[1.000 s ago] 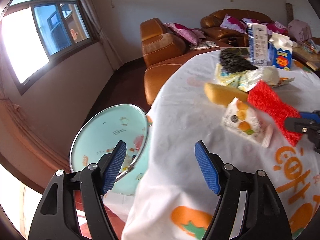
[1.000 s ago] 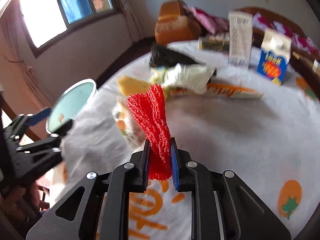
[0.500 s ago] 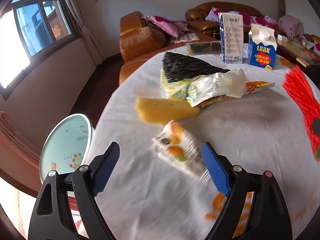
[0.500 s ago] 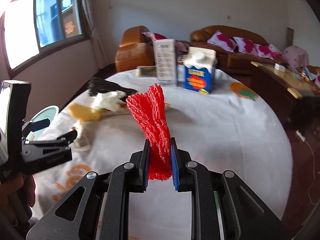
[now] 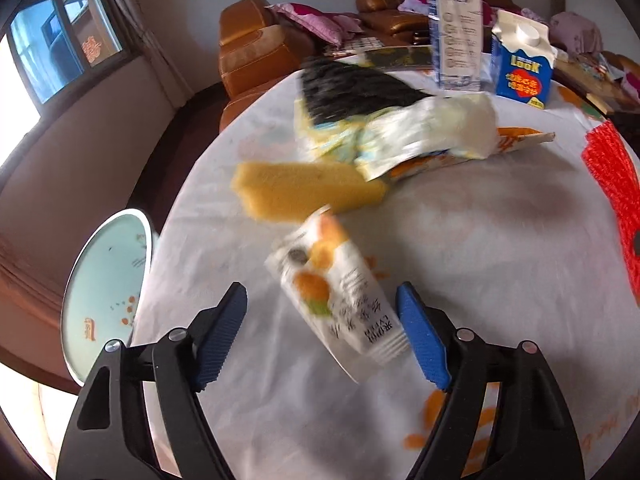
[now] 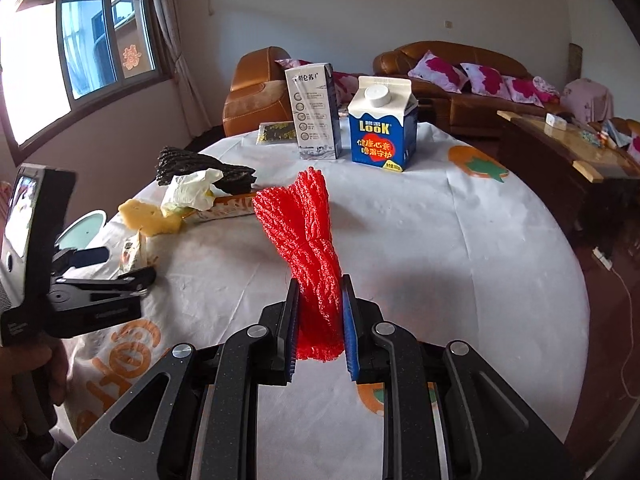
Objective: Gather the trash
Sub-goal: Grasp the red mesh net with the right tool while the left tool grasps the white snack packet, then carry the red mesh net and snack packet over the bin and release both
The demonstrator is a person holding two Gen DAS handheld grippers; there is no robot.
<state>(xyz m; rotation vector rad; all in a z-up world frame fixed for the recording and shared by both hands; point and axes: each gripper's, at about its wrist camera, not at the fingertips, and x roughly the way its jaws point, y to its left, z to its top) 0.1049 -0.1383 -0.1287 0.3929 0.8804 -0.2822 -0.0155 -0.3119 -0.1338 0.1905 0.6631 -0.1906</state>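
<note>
Your right gripper (image 6: 319, 334) is clamped on a bunch of red mesh netting (image 6: 306, 240), which stands up out of the narrow gap between the blue pads, above the white tablecloth (image 6: 460, 248).

Your left gripper (image 5: 322, 334) is spread wide, and its jaws have just been closing a little. A flattened white pouch printed with orange fruit (image 5: 336, 292) lies on the cloth between the pads. Its lower end is just beside the right-hand pad (image 5: 420, 338), but the blur hides whether they touch; the left-hand pad is well apart from it.

Just beyond the pouch lies a yellow sponge (image 5: 304, 190), its near edge close to the pouch's top. Behind that sits a heap: a crumpled pale plastic bag (image 5: 420, 132) over a flat orange-printed carton (image 5: 516, 142), with a black bristly piece (image 5: 352, 88) at the back. At the far edge of the table stand a tall white-and-blue carton (image 6: 314, 112) and a blue gable-top carton (image 6: 384, 124), upright and side by side, with a dark flat packet (image 6: 278, 132) lying to their left.

Off the table's left edge, below it, is a pale turquoise bin (image 5: 106, 292), its rim near your left finger. A brown leather armchair (image 6: 256, 96) and sofa (image 6: 460, 80) stand behind the table, and a wooden side table (image 6: 568, 148) to its right.
</note>
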